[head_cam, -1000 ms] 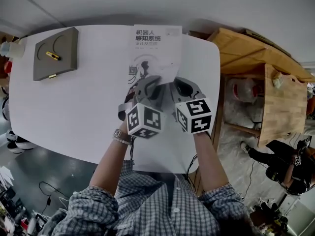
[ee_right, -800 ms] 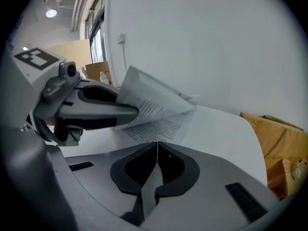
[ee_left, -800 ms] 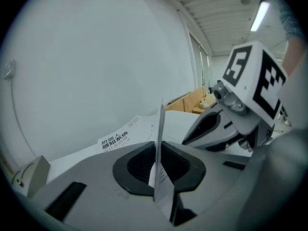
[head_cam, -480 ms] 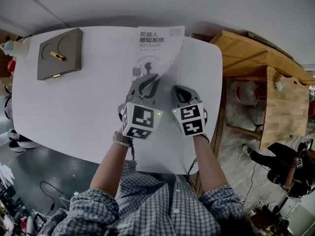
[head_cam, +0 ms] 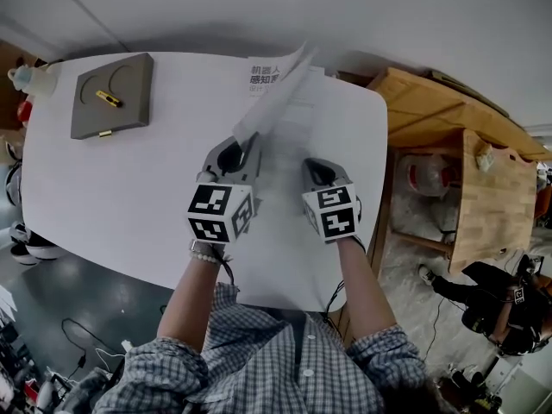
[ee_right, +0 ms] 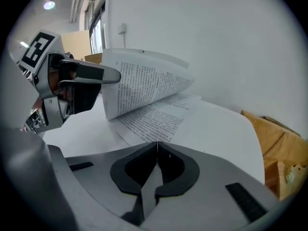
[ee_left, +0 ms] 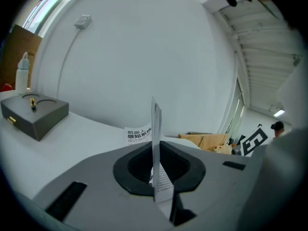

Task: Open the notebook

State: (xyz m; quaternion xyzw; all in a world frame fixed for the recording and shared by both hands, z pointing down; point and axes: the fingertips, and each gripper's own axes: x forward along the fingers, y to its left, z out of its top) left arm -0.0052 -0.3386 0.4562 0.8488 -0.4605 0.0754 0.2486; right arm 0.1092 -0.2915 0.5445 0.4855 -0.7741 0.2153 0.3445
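Observation:
The notebook (head_cam: 321, 121) lies on the white table (head_cam: 129, 188), its front cover (head_cam: 274, 93) lifted up and leftward, the Chinese title showing on its outer face. My left gripper (head_cam: 244, 141) is shut on the cover's near edge; in the left gripper view the sheet (ee_left: 156, 129) stands edge-on between the pads. From the right gripper view the raised cover (ee_right: 144, 81) curves over the printed inner page (ee_right: 159, 117), with the left gripper (ee_right: 103, 74) clamping it. My right gripper (head_cam: 312, 164) is shut, nothing between its jaws, low over the notebook's right side (ee_right: 157, 146).
A grey box (head_cam: 112, 95) with a small yellow item on its lid sits at the table's far left, a bottle (head_cam: 30, 78) beside it. A wooden table (head_cam: 457, 136) stands just right of the white one. A wall runs behind.
The left gripper has rolled and moved left and up, swinging the cover from flat to raised. The right gripper has sunk slightly toward the page.

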